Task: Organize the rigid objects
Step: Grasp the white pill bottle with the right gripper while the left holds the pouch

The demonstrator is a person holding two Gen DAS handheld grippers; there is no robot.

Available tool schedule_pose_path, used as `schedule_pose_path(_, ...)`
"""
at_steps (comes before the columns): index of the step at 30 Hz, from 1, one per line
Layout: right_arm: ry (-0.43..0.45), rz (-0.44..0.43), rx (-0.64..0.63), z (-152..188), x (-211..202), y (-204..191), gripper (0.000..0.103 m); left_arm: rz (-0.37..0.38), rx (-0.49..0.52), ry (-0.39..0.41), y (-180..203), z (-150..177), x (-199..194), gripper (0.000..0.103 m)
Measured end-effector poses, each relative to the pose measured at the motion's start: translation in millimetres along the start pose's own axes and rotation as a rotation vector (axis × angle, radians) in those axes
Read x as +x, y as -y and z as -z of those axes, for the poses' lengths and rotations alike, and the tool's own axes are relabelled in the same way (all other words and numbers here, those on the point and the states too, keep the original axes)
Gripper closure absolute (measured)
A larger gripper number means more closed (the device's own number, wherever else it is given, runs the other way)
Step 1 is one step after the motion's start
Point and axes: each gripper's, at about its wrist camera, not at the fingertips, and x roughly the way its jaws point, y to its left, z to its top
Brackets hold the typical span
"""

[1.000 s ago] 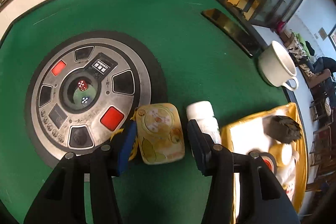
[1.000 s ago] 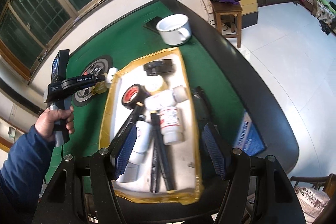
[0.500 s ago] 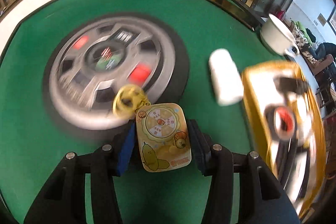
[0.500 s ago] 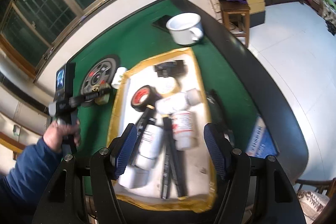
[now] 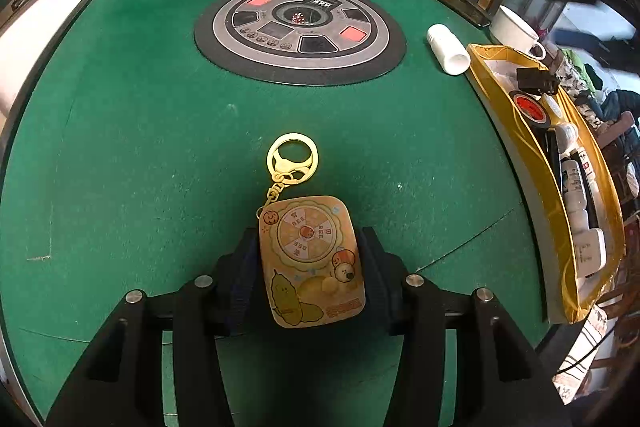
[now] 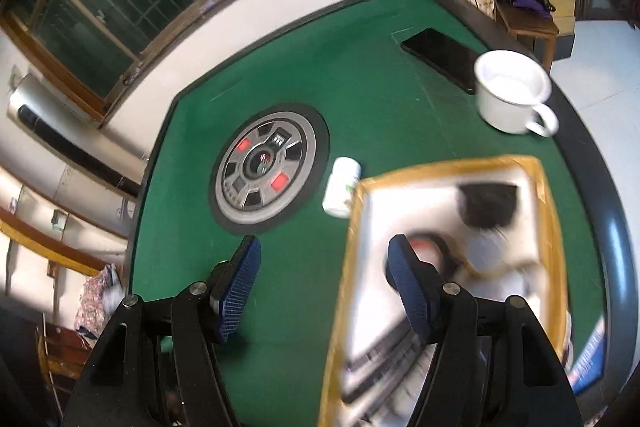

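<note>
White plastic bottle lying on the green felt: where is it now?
White plastic bottle: left wrist view, upper right, between round dice console and yellow tray.

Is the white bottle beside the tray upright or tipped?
Tipped: the white bottle lies on its side on the green table, outside the tray.

Keychain lifted away from the dial
Left gripper (image 5: 308, 263) now clamps the keychain (image 5: 310, 259), pulled well back from the dial (image 5: 300, 29); its ring hangs free.

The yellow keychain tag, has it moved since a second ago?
Yes. The keychain tag, clamped in the left tongs, has been pulled away from the round dice console, which it lay beside before; green felt now separates them.
</note>
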Motion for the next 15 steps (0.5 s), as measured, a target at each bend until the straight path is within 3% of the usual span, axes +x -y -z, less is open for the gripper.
schedule_pose_path(4,-0.091,0.083,-0.031,-31,53,-17,0.043,0.014,0.020,-0.006,-1,2,-2,0.054)
schedule_pose_path(10,-0.207,0.209,-0.046,-51,114,-26,0.044,0.029,0.046,-0.007,-2,2,0,0.054)
schedule_pose_path(15,-0.267,0.292,-0.080,-52,143,-27,0.054,0.039,0.057,-0.003,-2,3,0,0.054)
